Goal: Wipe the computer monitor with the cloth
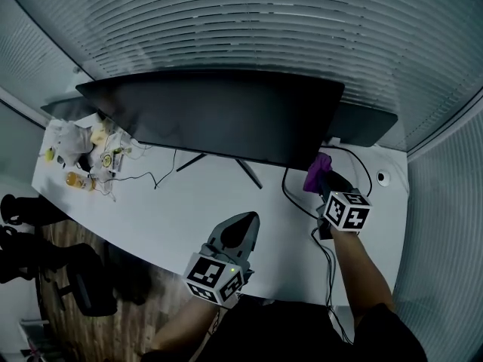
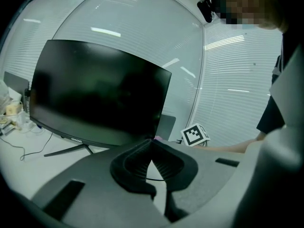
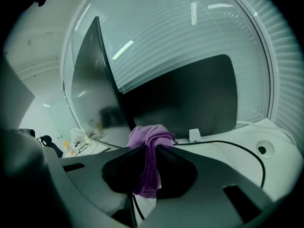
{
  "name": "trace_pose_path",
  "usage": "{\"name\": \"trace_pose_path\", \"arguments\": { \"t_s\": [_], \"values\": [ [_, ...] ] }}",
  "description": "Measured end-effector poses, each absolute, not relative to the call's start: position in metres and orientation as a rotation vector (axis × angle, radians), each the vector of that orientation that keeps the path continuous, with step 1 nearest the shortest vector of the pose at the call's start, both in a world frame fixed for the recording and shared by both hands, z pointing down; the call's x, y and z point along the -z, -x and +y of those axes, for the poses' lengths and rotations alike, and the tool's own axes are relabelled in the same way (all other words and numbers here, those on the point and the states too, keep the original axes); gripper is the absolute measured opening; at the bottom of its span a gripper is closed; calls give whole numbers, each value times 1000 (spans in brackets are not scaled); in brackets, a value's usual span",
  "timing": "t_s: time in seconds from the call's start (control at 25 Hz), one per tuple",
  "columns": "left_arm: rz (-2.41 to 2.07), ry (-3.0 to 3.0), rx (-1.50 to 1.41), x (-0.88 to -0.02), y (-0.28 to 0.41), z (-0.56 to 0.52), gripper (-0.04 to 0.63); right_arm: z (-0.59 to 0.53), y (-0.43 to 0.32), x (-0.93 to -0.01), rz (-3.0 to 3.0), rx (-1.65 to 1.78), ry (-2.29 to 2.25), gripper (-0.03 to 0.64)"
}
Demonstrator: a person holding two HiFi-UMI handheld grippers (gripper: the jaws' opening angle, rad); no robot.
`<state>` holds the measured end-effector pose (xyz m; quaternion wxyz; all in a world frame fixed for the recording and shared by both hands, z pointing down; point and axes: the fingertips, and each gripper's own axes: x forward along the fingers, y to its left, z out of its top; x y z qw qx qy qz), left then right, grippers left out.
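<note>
- The curved computer monitor (image 1: 219,119) stands on its thin splayed legs on a white desk (image 1: 166,210). Its screen is dark.
- The right gripper (image 1: 321,176) is raised to the monitor's lower right corner. Its jaws are closed tight on a purple cloth (image 1: 318,164).
- In the right gripper view the cloth (image 3: 151,136) bunches up above the jaw tips of that gripper (image 3: 151,148), and a tail of it hangs down between the jaws. The bunched end sits right at the monitor's bottom edge; whether it actually presses on the screen cannot be told.
- The left gripper (image 1: 243,221) hovers low over the front of the desk, well apart from the cloth and pointing toward the monitor. In its own view the jaws of the left gripper (image 2: 152,145) meet at their tips with nothing between them.
- A second monitor (image 1: 366,123) stands behind the first, at the right.
- A black cable (image 1: 290,194) loops across the desk below the cloth.
- Small clutter (image 1: 83,153) lies at the desk's left end.
- A dark office chair (image 1: 68,270) stands on the wood floor beside the desk.
</note>
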<state>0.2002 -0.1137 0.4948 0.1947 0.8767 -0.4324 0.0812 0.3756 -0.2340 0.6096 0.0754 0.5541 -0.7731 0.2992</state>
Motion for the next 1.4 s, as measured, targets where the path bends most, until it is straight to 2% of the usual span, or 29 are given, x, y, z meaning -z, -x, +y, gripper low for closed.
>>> {"name": "trace_pose_path", "arguments": {
  "t_s": [0.48, 0.92, 1.4],
  "values": [
    [-1190, -2447, -295, -508, -212, -114, 5, -206, -371, -643, -2296, -1024, -1601, 75],
    [-1081, -2508, -312, -506, -219, -113, 5, -199, -346, -634, -2320, -947, -1563, 75],
    [-951, -2568, -323, -504, -142, -126, 5, -222, -301, -623, -2209, -913, -1741, 75]
  ]
}}
